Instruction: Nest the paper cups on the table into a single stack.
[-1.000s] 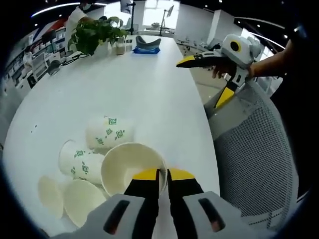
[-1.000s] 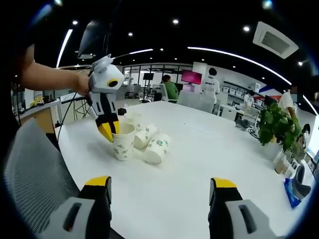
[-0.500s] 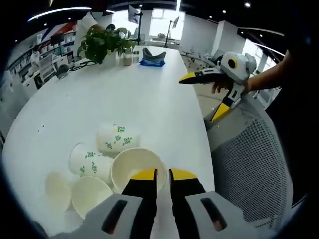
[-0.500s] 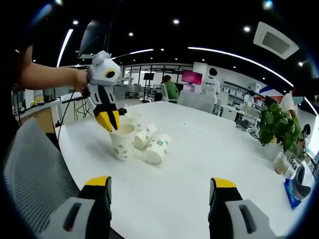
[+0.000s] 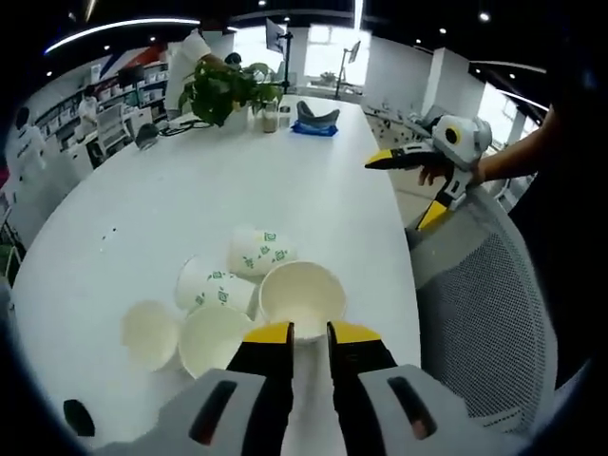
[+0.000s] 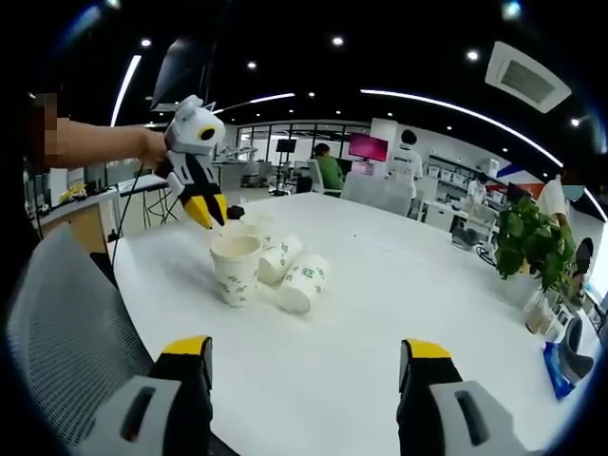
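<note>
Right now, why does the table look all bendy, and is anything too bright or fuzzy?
In the left gripper view the fisheye lens bows the white table into a curve, and the far windows are washed out. In the right gripper view the ceiling strip lights arc too; the paper cups look fairly sharp, while distant people are soft.

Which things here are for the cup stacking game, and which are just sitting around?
For the job:
- upright paper cup
- cups lying on their sides
- left hand-held gripper, jaws nearly together just above the upright cup's rim
- right hand-held gripper, open, away from the cups

Just lying about:
- potted plant
- blue cloth
- mesh chair
</note>
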